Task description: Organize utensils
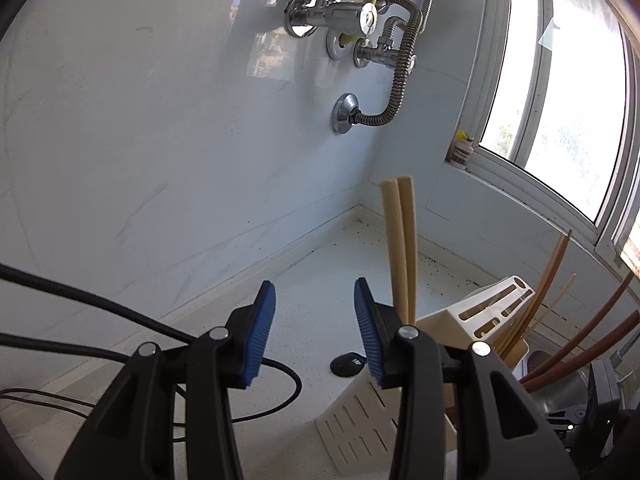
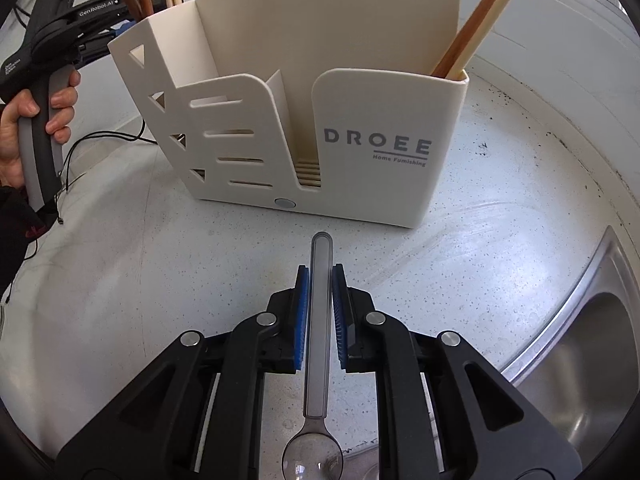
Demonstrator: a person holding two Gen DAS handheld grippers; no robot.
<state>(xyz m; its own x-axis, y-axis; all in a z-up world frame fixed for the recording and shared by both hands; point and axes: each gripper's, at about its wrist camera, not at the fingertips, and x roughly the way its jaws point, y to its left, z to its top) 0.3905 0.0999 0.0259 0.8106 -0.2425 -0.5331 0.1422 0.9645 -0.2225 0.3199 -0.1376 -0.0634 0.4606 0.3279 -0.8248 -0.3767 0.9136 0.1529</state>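
Observation:
In the right wrist view my right gripper [image 2: 320, 280] is shut on the handle of a metal spoon [image 2: 319, 320]. Its blue pads press both sides of the handle. The handle tip points at the cream utensil holder [image 2: 360, 184] and the bowl lies close to the camera. Whether the spoon rests on the counter I cannot tell. Brown and cream chopsticks [image 2: 472, 32] stand in the holder's right compartment. My left gripper [image 1: 314, 294] hangs open over the counter, nothing between its fingers, left of the holder [image 1: 488, 312] and two cream chopsticks [image 1: 400, 240].
A steel sink [image 2: 580, 352] borders the counter on the right. A hand [image 2: 36, 120] grips the left tool beside the holder. Cables [image 1: 120, 320] trail on the left; a small black object [image 1: 347, 364] lies ahead. Pipes [image 1: 360, 20] and a window [image 1: 560, 100] are behind.

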